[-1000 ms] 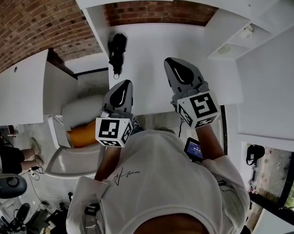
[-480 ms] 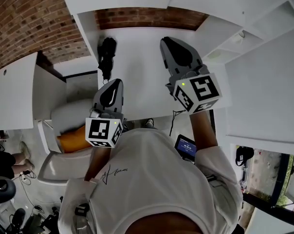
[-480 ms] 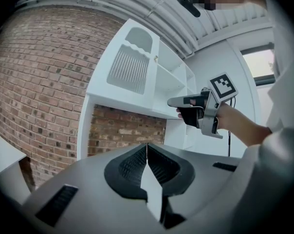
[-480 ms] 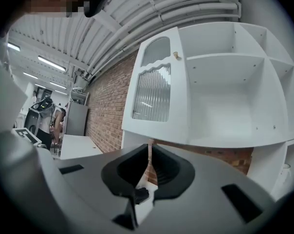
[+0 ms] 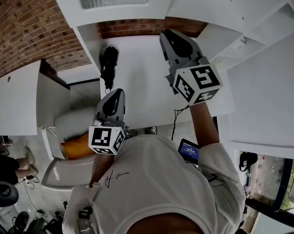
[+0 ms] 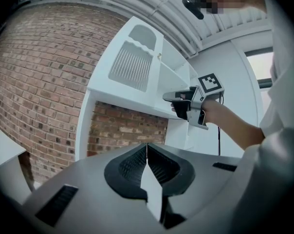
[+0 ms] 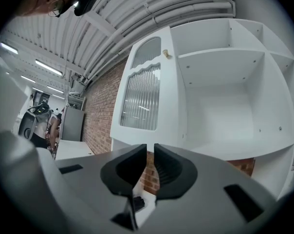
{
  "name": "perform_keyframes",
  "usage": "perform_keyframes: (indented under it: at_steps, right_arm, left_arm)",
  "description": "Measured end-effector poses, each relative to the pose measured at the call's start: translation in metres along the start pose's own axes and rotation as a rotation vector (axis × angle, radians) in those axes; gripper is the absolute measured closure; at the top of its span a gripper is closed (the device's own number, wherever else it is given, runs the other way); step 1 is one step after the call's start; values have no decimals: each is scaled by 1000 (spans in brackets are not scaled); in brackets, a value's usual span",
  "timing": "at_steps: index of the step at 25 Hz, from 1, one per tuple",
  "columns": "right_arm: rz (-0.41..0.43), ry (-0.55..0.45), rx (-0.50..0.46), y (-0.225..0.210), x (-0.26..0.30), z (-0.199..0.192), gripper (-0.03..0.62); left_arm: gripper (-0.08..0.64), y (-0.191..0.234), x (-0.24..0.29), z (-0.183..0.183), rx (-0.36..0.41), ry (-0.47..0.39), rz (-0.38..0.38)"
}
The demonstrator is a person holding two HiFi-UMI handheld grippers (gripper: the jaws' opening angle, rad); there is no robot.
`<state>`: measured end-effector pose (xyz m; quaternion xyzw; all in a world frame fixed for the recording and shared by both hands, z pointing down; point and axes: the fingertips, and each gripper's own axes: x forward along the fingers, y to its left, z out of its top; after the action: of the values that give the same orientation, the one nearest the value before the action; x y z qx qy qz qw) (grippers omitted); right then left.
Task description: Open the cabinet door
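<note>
The white wall cabinet has a door with a ribbed glass pane (image 7: 142, 94) and a small knob (image 7: 165, 54) near its upper right corner. The door looks closed, flush beside open white shelf compartments (image 7: 225, 96). My right gripper (image 7: 150, 147) is raised towards the cabinet, below the door and apart from it, jaws shut on nothing. From above, the right gripper (image 5: 169, 35) reaches further forward than the left gripper (image 5: 118, 92). My left gripper (image 6: 147, 147) hangs lower, shut and empty. It sees the glass pane (image 6: 132, 67) and the right gripper (image 6: 172, 97) beneath the cabinet.
A white counter (image 5: 147, 82) lies under both grippers with a black object (image 5: 108, 65) at its back left. Brick wall (image 5: 20, 28) stands behind and to the left. An orange item (image 5: 76, 145) sits in a white seat below left. A lit screen (image 5: 190, 151) is near my right elbow.
My right gripper has risen and moved forward towards the cabinet. The left gripper has shifted only slightly. Both stay shut.
</note>
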<state>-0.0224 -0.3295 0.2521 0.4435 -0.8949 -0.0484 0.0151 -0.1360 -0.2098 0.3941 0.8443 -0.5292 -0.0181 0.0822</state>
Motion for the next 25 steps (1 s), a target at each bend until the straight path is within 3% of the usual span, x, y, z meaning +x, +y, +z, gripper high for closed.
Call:
perform_keyframes:
  at_steps: [2, 5, 17, 25]
  right_arm:
    - [-9, -14, 14, -8, 5, 5, 558]
    - [-3, -21, 28, -17, 13, 13, 446]
    - [-2, 7, 68, -51, 57, 8, 376]
    - [28, 51, 45, -50, 75, -1, 347]
  left_arm:
    - [543, 0, 1, -4, 3, 13, 1]
    - [543, 0, 3, -7, 10, 26, 3]
    - [543, 7, -2, -11, 17, 47, 43]
    - [543, 10, -10, -13, 6, 50, 77]
